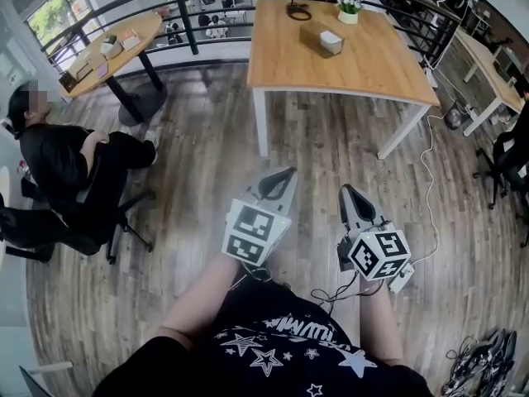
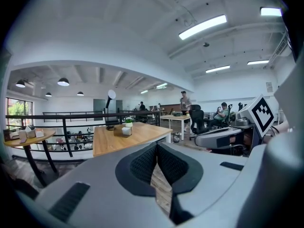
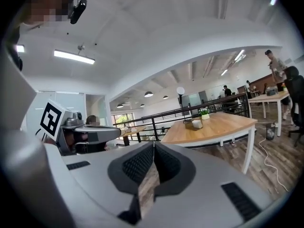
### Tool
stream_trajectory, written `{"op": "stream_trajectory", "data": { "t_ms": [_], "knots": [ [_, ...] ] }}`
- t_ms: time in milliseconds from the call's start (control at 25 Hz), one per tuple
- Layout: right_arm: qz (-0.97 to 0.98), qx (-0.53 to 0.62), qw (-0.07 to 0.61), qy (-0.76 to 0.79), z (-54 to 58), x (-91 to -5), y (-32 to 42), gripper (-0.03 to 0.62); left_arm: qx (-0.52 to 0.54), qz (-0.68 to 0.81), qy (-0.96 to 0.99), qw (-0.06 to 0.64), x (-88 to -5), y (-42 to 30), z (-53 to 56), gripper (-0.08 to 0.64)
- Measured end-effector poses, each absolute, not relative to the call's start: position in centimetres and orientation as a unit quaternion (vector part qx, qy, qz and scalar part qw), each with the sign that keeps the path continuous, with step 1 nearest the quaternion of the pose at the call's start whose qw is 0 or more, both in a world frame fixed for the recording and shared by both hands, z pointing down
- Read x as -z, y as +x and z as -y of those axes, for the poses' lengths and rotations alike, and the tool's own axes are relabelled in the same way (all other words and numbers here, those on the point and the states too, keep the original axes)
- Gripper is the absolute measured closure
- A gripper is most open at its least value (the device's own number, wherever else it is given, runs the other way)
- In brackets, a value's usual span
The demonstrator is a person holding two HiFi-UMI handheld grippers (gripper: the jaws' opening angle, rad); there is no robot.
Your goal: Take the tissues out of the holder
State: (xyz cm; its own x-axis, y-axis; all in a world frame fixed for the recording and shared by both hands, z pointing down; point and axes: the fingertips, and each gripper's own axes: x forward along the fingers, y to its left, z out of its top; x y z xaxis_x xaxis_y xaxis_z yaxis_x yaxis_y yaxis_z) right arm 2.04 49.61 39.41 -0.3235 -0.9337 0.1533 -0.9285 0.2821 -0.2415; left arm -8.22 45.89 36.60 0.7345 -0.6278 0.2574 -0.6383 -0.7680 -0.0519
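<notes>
The tissue holder (image 1: 321, 37), a brown box with white tissue (image 1: 331, 39) showing at its top, stands on the far wooden table (image 1: 364, 64). It also shows small in the left gripper view, holder (image 2: 122, 130), and in the right gripper view, holder (image 3: 193, 124). My left gripper (image 1: 285, 174) and right gripper (image 1: 347, 192) hang over the floor near my legs, well short of the table. Both are shut with nothing between the jaws: left gripper (image 2: 156, 146), right gripper (image 3: 153, 145).
A small potted plant (image 1: 350, 10) and a dark cable (image 1: 298, 11) share the table. A seated person (image 1: 66, 168) on a chair is at the left beside a round table (image 1: 116, 52). A black railing (image 1: 190, 23) runs behind. A white cord (image 1: 430, 180) trails on the floor.
</notes>
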Motion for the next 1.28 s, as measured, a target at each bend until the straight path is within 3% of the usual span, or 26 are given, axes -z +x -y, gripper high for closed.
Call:
{"op": "stream_trajectory", "data": {
  "t_ms": [200,680,1280],
  "knots": [
    [-0.796,0.138,-0.010,-0.590,-45.6,-40.3,2.3,0.575,-0.128,0.329,0.935,0.024,-37.4,-7.7,-41.7,0.546],
    [-0.761,0.166,0.016,-0.627,-30.5,-40.0,5.1,0.575,-0.104,0.283,0.953,0.024,-36.5,-5.5,-26.5,0.546],
    [-0.744,0.172,-0.006,-0.646,-17.3,-39.5,1.5,0.575,-0.092,0.273,0.956,0.052,-36.5,-9.9,-12.3,0.546]
  ]
}}
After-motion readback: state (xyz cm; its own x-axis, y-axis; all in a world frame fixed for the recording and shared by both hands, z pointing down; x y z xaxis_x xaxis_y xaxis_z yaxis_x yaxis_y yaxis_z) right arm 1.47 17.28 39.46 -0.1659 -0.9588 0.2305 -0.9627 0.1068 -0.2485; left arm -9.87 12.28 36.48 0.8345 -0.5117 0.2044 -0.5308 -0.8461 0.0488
